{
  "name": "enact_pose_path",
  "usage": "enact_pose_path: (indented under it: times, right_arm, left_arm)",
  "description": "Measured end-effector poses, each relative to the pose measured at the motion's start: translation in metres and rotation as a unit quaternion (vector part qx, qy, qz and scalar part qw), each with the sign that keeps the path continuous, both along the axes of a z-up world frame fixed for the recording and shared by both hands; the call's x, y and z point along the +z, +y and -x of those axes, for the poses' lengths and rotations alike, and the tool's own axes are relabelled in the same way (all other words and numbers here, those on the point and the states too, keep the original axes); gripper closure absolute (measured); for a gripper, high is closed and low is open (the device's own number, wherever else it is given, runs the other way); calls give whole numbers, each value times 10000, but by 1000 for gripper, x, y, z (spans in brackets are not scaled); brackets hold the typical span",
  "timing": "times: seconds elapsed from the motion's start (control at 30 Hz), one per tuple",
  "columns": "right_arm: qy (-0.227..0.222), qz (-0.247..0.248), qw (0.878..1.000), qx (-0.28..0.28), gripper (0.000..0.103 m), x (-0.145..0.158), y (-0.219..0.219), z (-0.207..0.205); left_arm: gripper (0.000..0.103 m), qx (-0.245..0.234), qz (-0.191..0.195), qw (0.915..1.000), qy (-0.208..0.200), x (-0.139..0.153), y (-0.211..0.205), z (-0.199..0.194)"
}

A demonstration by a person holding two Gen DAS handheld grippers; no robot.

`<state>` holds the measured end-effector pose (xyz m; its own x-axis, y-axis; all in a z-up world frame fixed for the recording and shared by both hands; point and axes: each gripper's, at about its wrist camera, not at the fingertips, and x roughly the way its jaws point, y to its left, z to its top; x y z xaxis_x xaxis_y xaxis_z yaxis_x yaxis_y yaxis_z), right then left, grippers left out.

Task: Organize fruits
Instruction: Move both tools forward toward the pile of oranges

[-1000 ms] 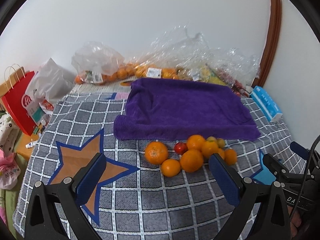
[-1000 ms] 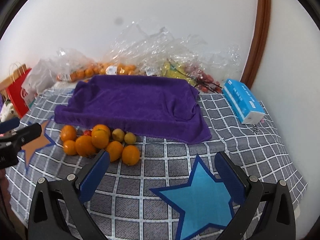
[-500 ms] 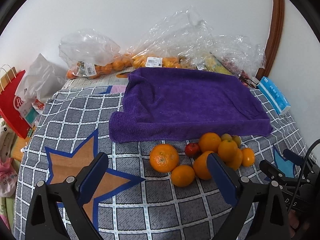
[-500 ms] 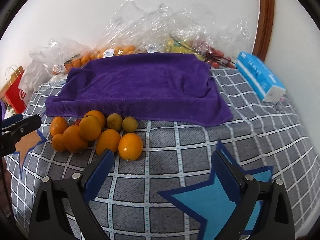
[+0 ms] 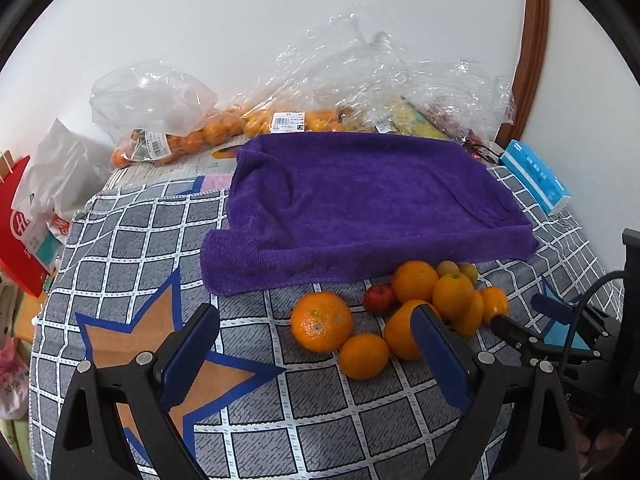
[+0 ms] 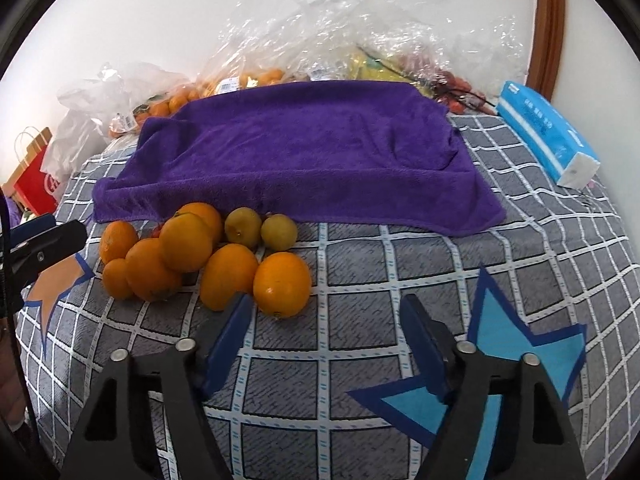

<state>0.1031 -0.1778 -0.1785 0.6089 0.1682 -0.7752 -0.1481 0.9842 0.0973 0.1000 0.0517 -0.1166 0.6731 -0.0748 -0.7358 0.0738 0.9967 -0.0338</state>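
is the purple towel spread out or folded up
Spread out: the purple towel lies open over something raised, its front edge draping onto the checked cloth.

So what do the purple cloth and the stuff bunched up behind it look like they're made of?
Purple cloth: likely terry or microfibre towel, matte, with fuzzy pile and soft folds. Bags behind it: thin clear plastic film, glossy, crinkled, see-through to the fruit inside.
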Motion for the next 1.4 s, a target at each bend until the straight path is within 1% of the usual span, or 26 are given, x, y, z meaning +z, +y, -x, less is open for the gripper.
enact_pose_path:
  times: [0.1, 0.2, 0.37, 0.43, 0.5, 0.57, 0.63, 0.8, 0.9, 0.97, 1.07, 1.2, 1.37, 1.4]
  right_arm:
    - [31, 60, 10000, 40, 35, -4, 2, 0]
    - [67, 63, 9999, 57, 36, -6, 4, -1]
    - [46, 135, 9999, 91, 38, -6, 10, -3]
    - [80, 172, 9998, 104, 44, -8, 13, -5]
    - [61, 272, 9996, 98, 46, -8, 18, -7]
    - [37, 326, 9994, 100, 51, -8, 20, -7]
    - [63, 330, 9994, 66, 58, -7, 22, -8]
    - [101, 417, 9990, -98, 64, -6, 27, -8]
    - [142, 517, 9984, -188, 67, -5, 32, -8]
    - [176, 559, 9979, -259, 67, -4, 34, -8]
    - [220, 556, 9976, -363, 67, -2, 34, -8]
    - [180, 545, 9973, -447, 67, 2, 33, -1]
    - [166, 608, 9973, -384, 64, 3, 32, 3]
    - [144, 624, 9973, -369, 63, 4, 32, 3]
  left_arm:
    - [7, -50, -38, 10000, -35, 1, -1, 0]
    - [7, -101, -43, 9999, -47, 1, -2, 0]
    - [7, -108, 73, 9999, -7, 0, 2, -4]
    - [7, -106, 56, 9999, 1, 0, 4, -5]
    - [7, -113, 30, 9999, 18, -1, 6, -7]
    - [7, -95, 25, 9999, 56, -2, 9, -8]
    - [9, -80, 99, 9999, 117, -4, 14, -10]
    - [16, -178, 338, 9990, 235, -5, 24, -16]
    - [16, -250, 396, 9986, 250, -4, 27, -17]
    - [16, -300, 476, 9980, 303, -4, 30, -17]
    - [21, -392, 567, 9968, 397, -4, 33, -17]
    - [21, -456, 599, 9964, 388, -1, 34, -16]
    - [21, -413, 695, 9959, 401, -1, 33, -16]
    - [21, -410, 705, 9958, 409, 0, 32, -17]
